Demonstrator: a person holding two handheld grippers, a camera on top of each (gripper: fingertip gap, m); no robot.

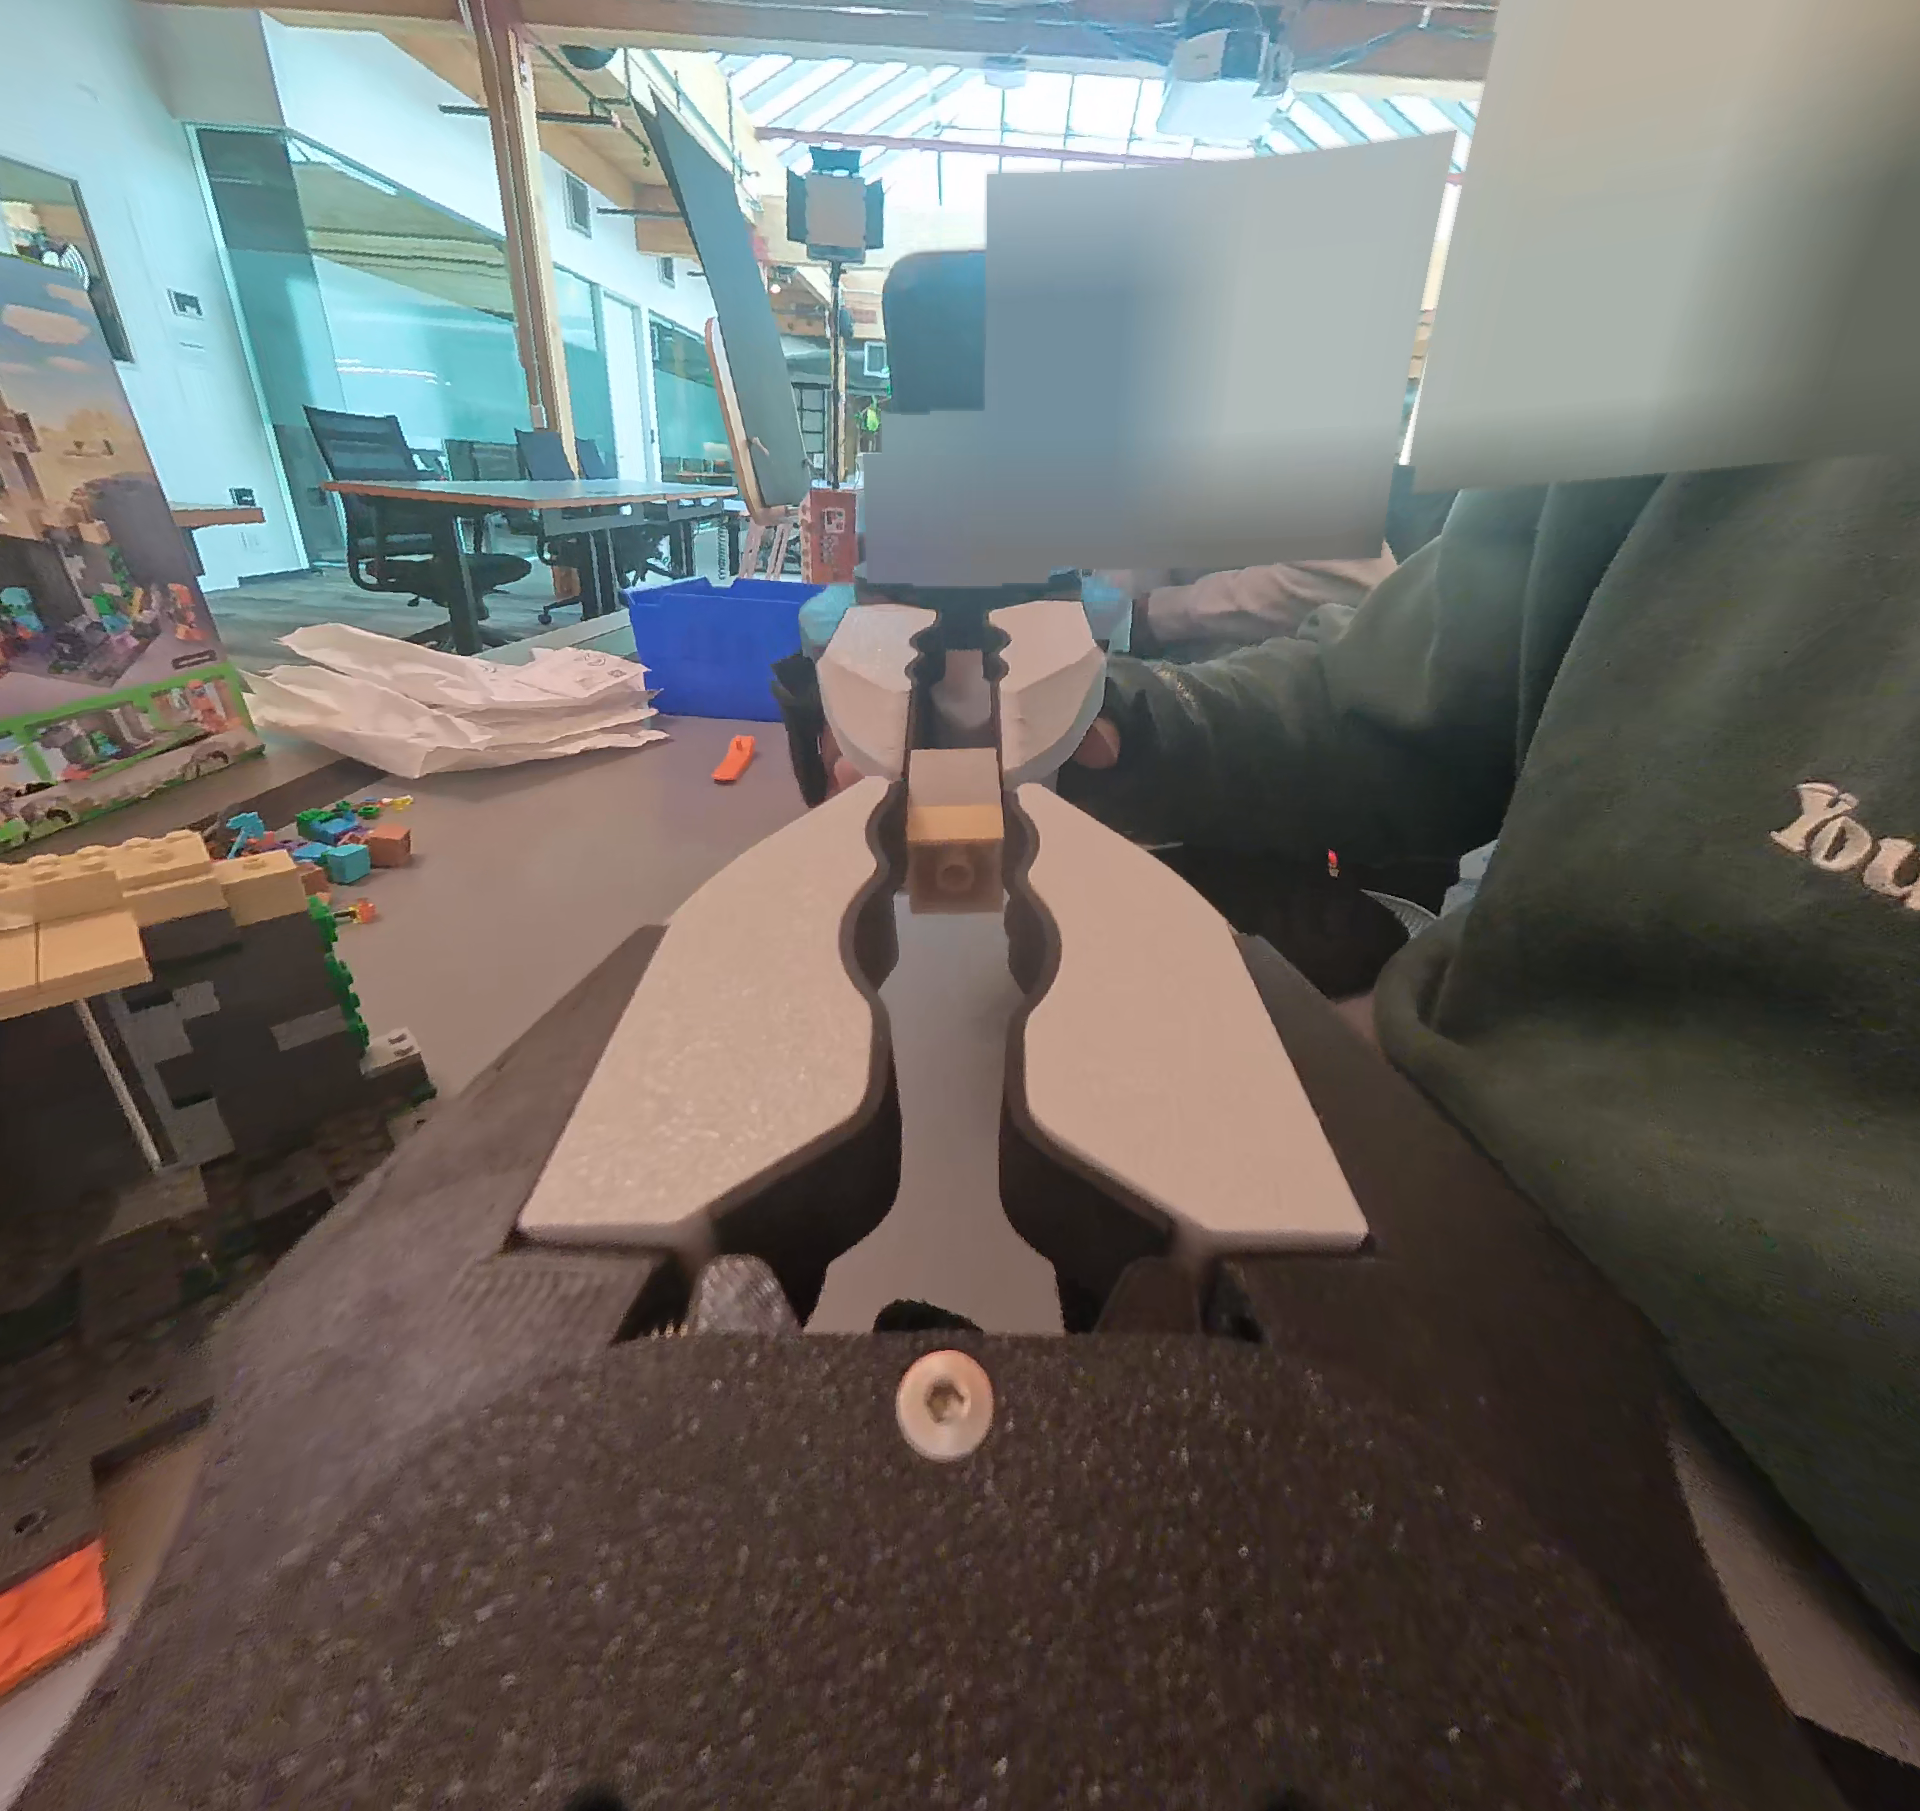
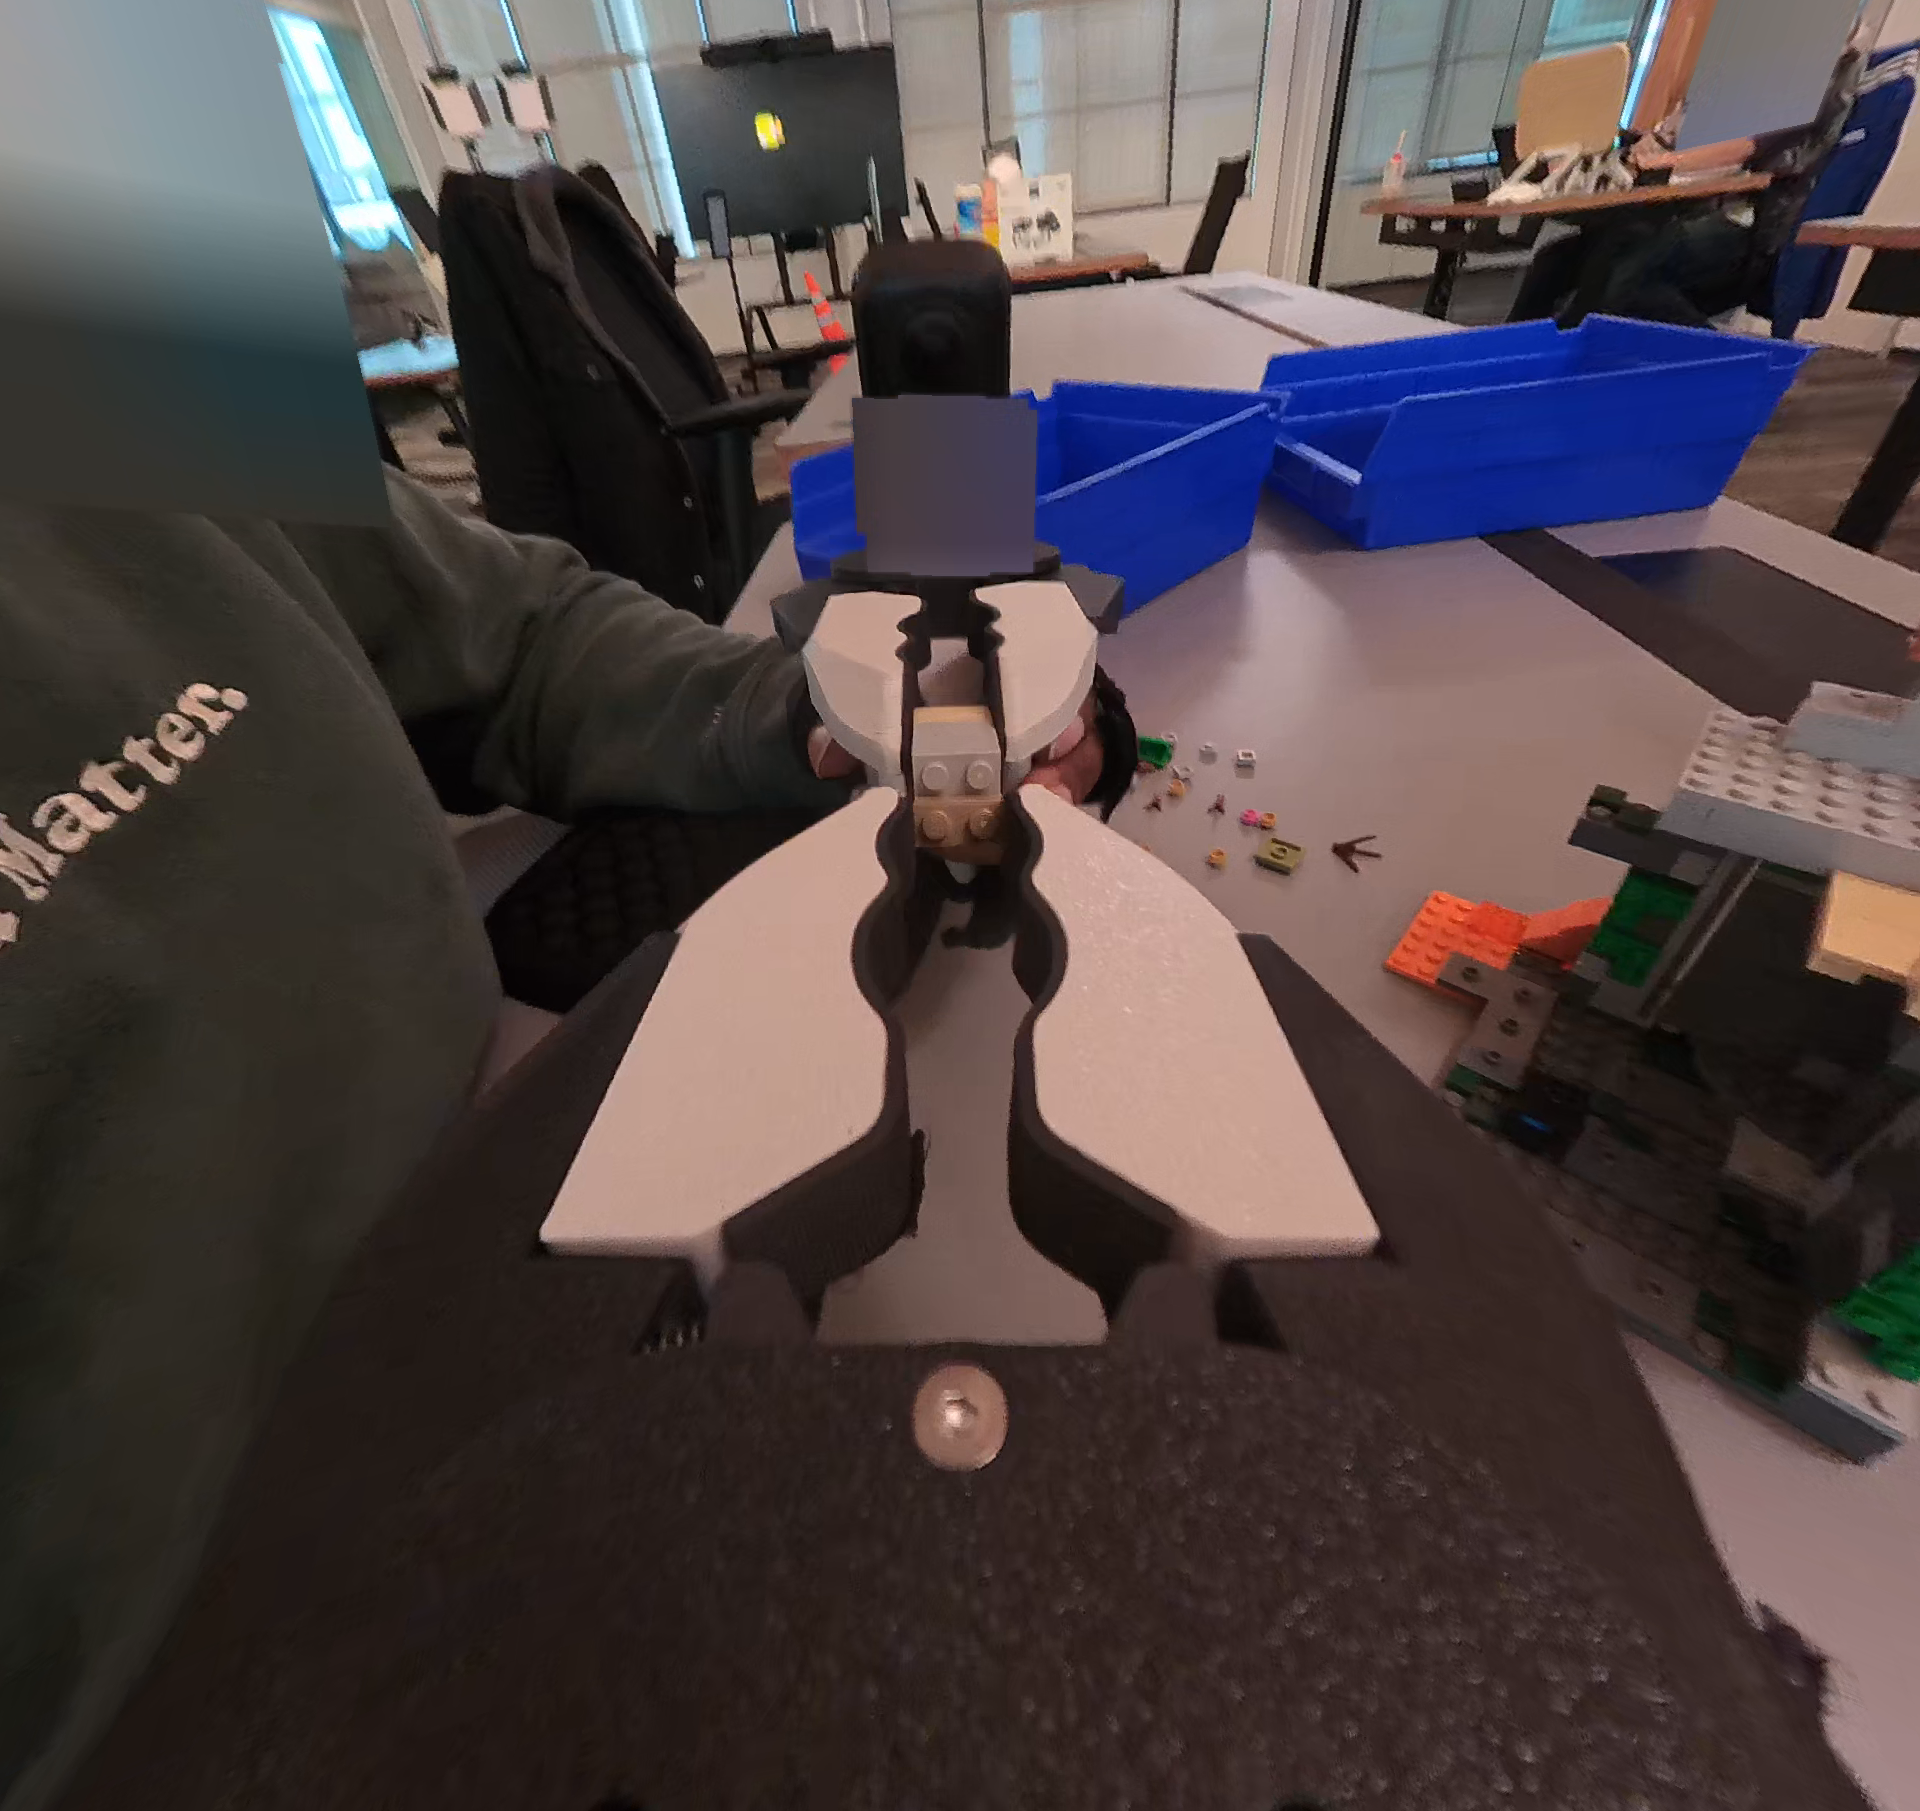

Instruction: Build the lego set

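My two grippers face each other tip to tip above the grey table. My left gripper is shut on a tan brick. A light grey brick lies just beyond it, between the fingers of the right gripper facing me. In the right wrist view, my right gripper is shut on a dark tan studded piece. It touches the grey brick, which has a tan piece behind it. The three pieces sit in one short row between the grippers.
The partly built dark lego model stands at the left, and also shows in the right wrist view. Nearby lie loose pieces, the set box, paper bags, an orange tool and blue bins. A person's green sleeve is close.
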